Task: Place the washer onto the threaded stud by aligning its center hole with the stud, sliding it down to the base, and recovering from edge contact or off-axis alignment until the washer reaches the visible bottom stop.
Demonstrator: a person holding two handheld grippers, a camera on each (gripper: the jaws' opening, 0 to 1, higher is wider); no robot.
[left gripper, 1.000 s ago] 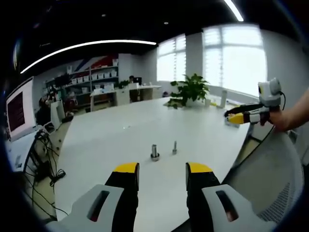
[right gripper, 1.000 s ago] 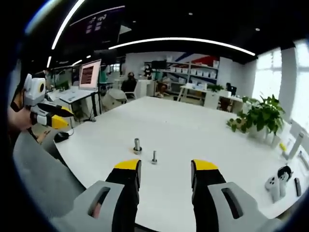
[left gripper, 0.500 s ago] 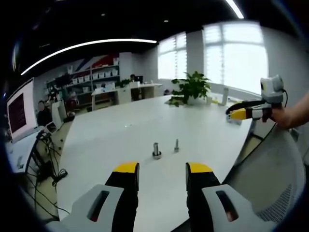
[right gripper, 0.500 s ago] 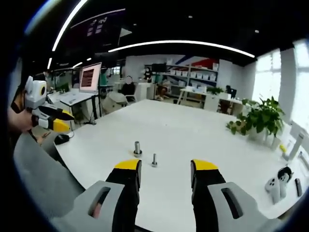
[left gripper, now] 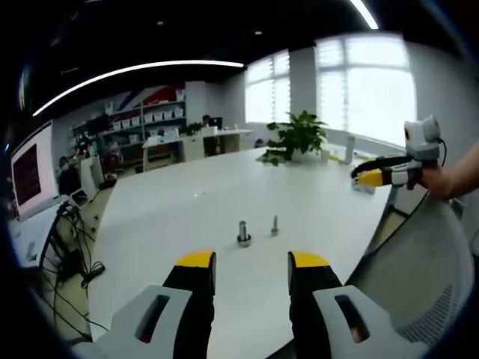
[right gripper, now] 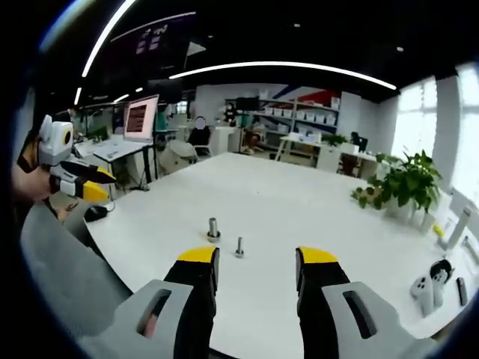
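Observation:
Two small metal pieces stand upright on the white table point(left gripper: 172, 217). One is a thicker stud point(left gripper: 243, 233) point(right gripper: 213, 229) with a wider ring at its base. The other is a thinner bolt point(left gripper: 275, 225) point(right gripper: 239, 247) close beside it. I cannot make out a separate washer at this distance. My left gripper point(left gripper: 252, 263) is open and holds nothing, hovering short of the pieces; it also appears far left in the right gripper view point(right gripper: 78, 179). My right gripper point(right gripper: 258, 258) is open too, with nothing between its jaws, and hangs off the table's right edge point(left gripper: 378, 176).
A mesh chair back point(left gripper: 419, 277) sits under the right gripper. A potted plant point(left gripper: 296, 138) point(right gripper: 400, 179) stands at the table's far side. Small gadgets point(right gripper: 430, 280) lie near one table corner. A monitor point(left gripper: 30, 168) and desks lie beyond the table.
Both views have drifted only slightly. The two metal pieces stand where they were, and both grippers stay open.

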